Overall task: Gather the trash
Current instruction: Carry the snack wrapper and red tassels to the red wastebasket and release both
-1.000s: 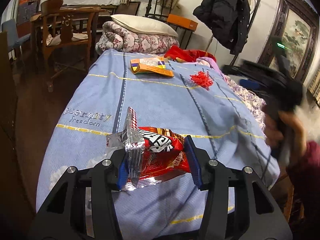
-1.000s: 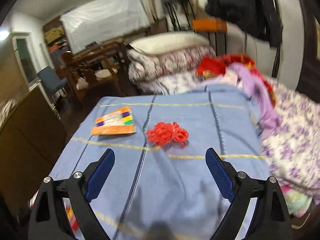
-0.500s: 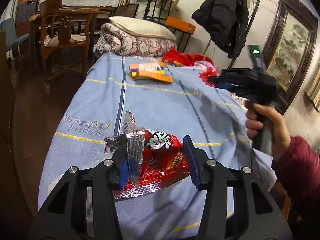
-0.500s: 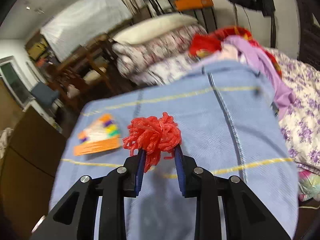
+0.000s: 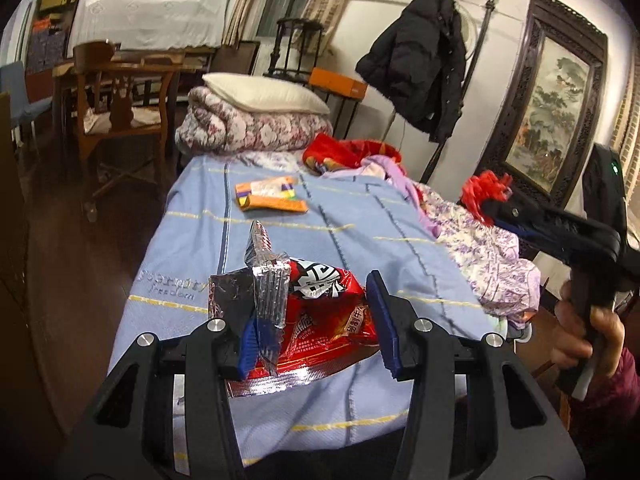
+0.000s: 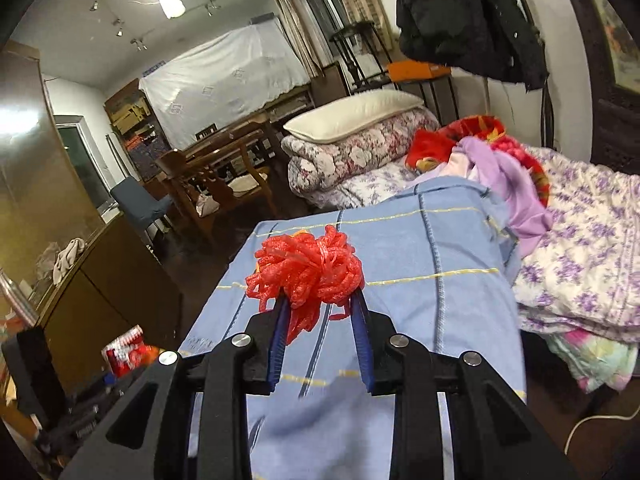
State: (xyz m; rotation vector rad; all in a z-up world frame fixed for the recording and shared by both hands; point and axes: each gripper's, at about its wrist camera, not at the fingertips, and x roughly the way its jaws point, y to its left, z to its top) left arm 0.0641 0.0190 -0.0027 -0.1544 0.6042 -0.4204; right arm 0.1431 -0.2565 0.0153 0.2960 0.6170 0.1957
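My left gripper (image 5: 316,316) is shut on a red and silver snack wrapper (image 5: 316,312) and holds it above the near end of the blue blanket (image 5: 280,240). My right gripper (image 6: 320,312) is shut on a bundle of red plastic netting (image 6: 306,268), lifted clear of the blanket (image 6: 432,256). In the left wrist view the right gripper (image 5: 486,204) with the netting (image 5: 484,188) is at the right, over the floral bedding. An orange packet (image 5: 272,198) lies flat on the far part of the blanket. The wrapper (image 6: 126,350) shows at lower left of the right wrist view.
A rolled floral quilt with a white pillow (image 5: 256,120) lies at the bed's head. Red and purple clothes (image 5: 360,160) are heaped beside it. Purple-flowered bedding (image 6: 576,256) covers the right side. A wooden chair (image 5: 116,108) and a brown cabinet (image 6: 92,280) stand on the left.
My right gripper closed on the red netting and lifted it off the blanket, moving right. My left gripper kept its hold on the wrapper, nearly still.
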